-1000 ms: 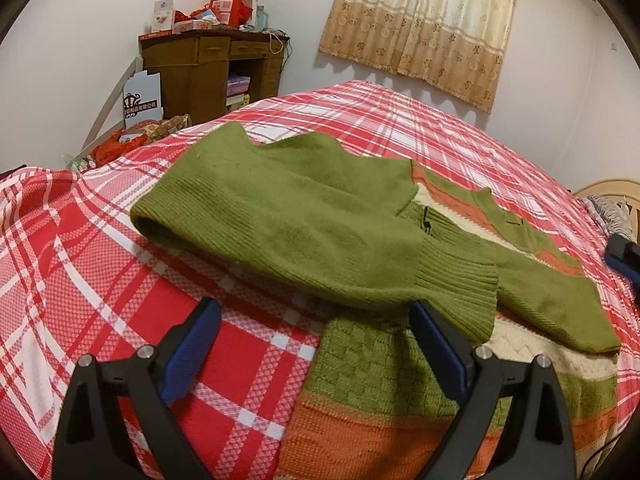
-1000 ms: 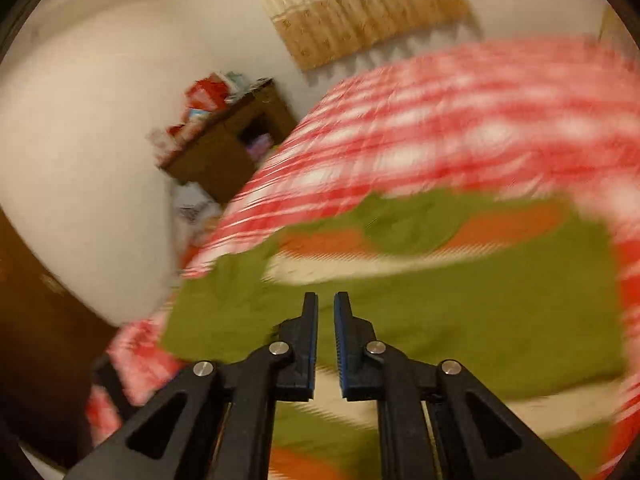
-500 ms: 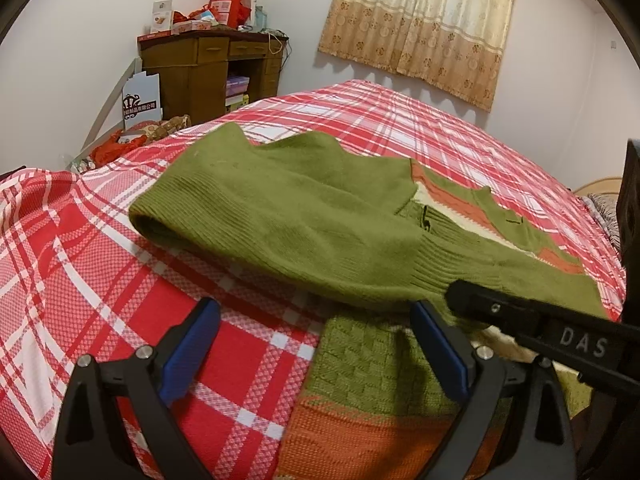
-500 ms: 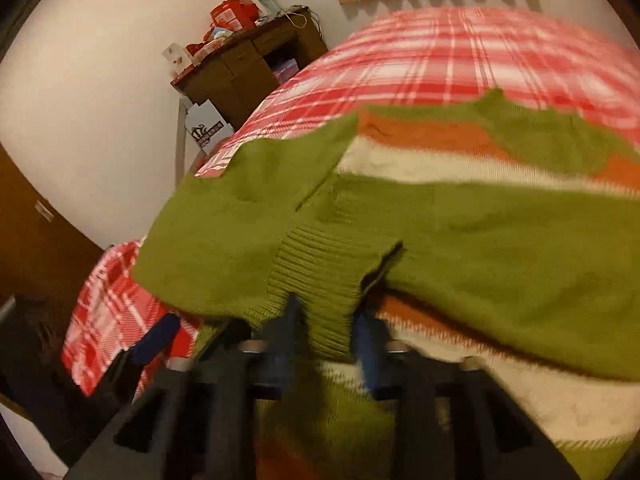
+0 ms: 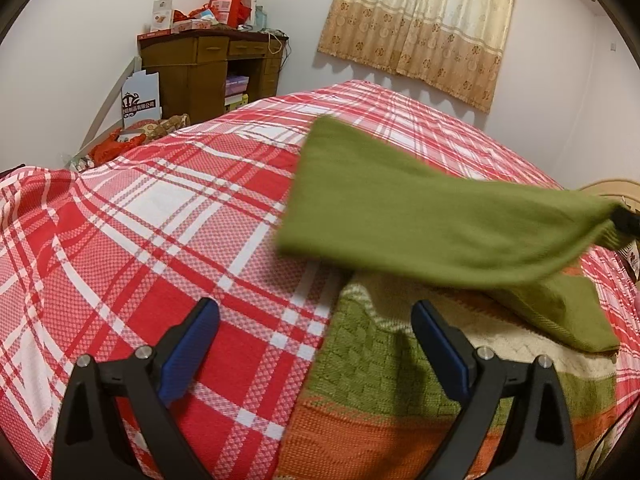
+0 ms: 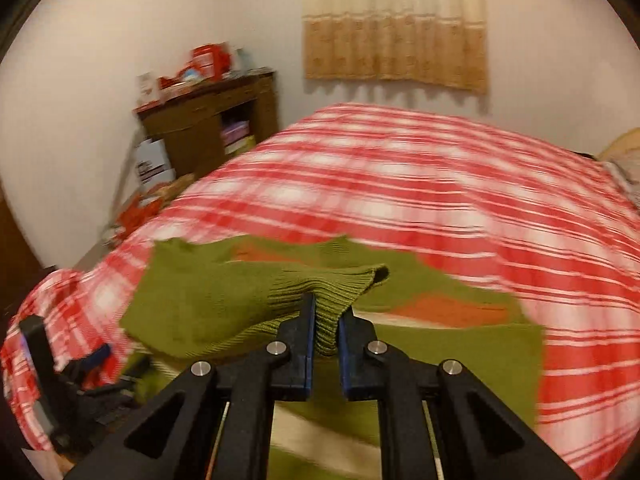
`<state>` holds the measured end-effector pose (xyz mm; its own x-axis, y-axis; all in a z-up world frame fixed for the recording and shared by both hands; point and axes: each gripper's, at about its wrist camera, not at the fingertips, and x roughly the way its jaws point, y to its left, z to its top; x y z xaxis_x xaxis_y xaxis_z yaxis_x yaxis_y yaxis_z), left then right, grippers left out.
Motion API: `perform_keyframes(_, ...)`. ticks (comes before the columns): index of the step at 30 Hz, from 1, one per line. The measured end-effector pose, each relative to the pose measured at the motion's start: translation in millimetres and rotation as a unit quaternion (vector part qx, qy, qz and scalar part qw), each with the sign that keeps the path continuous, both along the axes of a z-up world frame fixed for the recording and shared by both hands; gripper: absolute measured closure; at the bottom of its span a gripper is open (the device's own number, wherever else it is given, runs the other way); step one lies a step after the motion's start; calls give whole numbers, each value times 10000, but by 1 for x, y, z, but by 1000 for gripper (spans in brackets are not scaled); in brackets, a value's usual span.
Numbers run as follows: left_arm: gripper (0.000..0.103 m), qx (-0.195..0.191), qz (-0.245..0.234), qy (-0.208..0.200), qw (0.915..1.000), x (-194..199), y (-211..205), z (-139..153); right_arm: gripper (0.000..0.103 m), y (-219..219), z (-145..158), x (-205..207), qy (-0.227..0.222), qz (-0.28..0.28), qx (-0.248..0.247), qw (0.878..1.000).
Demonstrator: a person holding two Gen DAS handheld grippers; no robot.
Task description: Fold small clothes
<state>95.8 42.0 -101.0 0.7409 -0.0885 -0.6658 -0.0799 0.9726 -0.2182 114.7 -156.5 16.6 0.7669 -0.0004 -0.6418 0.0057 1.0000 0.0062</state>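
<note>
A green knitted sweater (image 5: 400,392) with orange and cream bands lies on the red plaid bedspread (image 5: 160,240). Its left sleeve (image 5: 420,220) is lifted off the bed and stretched toward the right. My right gripper (image 6: 326,312) is shut on the ribbed cuff (image 6: 332,284) of that sleeve, which bunches between the blue pads. In the left wrist view that gripper (image 5: 628,220) only shows at the right edge. My left gripper (image 5: 314,312) is open above the sweater's lower left corner, holding nothing. A second sleeve (image 5: 560,312) lies folded across the body.
A brown desk (image 5: 200,68) piled with red boxes stands beyond the bed's far left corner, with a white printed box (image 5: 140,98) and clutter on the floor beside it. A beige curtain (image 5: 420,20) hangs on the back wall. A headboard (image 5: 612,188) lies right.
My right gripper came in, shut on the sleeve's cuff and pulled the sleeve up and to the right, baring the plaid where it lay. My left gripper has stayed put and open.
</note>
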Motion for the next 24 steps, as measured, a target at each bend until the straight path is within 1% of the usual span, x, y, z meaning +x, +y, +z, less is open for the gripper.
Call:
perform_keyframes(3, 4, 51, 14, 33, 10000, 1, 0, 0, 94, -40, 3, -14, -62, -470, -29, 9989)
perform_keyframes(6, 4, 114, 27, 65, 9999, 2, -1, 0, 94, -70, 4, -26, -117, -933, -69, 9955)
perform_keyframes(7, 4, 130, 31, 77, 9999, 2, -2, 0, 94, -82, 1, -30, -118, -1082, 17, 9941)
perform_keyframes(10, 4, 169, 37, 121, 9998, 3, -2, 0, 94, -96, -9, -31, -27, -1198, 201, 9926)
perform_keyframes(13, 4, 349, 66, 269, 9990, 7, -7, 2, 94, -98, -17, -31, 77, -1170, 151, 9930)
perform_keyframes(16, 4, 786, 325, 619, 9945, 24, -16, 5, 94, -90, -16, -31, 52, -1149, -30, 9934)
perform_keyframes(18, 4, 847, 448, 698, 9930, 34, -17, 7, 94, -88, -13, -33, -3, -1125, -52, 9936)
perform_keyframes(20, 1, 984, 708, 786, 9895, 45, -11, 7, 94, -89, -9, -37, -52, -1141, -105, 9934)
perform_keyframes(21, 0, 998, 829, 895, 9875, 48, -7, 6, 94, -91, -9, -39, -38, -1176, -178, 9929)
perform_keyframes(22, 0, 804, 873, 981, 9881, 50, 0, 3, 94, -93, -12, -39, 10, -1200, -218, 9925)
perform_keyframes(23, 0, 694, 886, 943, 9892, 47, 3, 2, 94, -97, -18, -40, 114, -1219, -224, 9922)
perform_keyframes(24, 0, 767, 882, 893, 9891, 44, 2, 2, 94, -99, -24, -41, 192, -1230, -215, 9920)
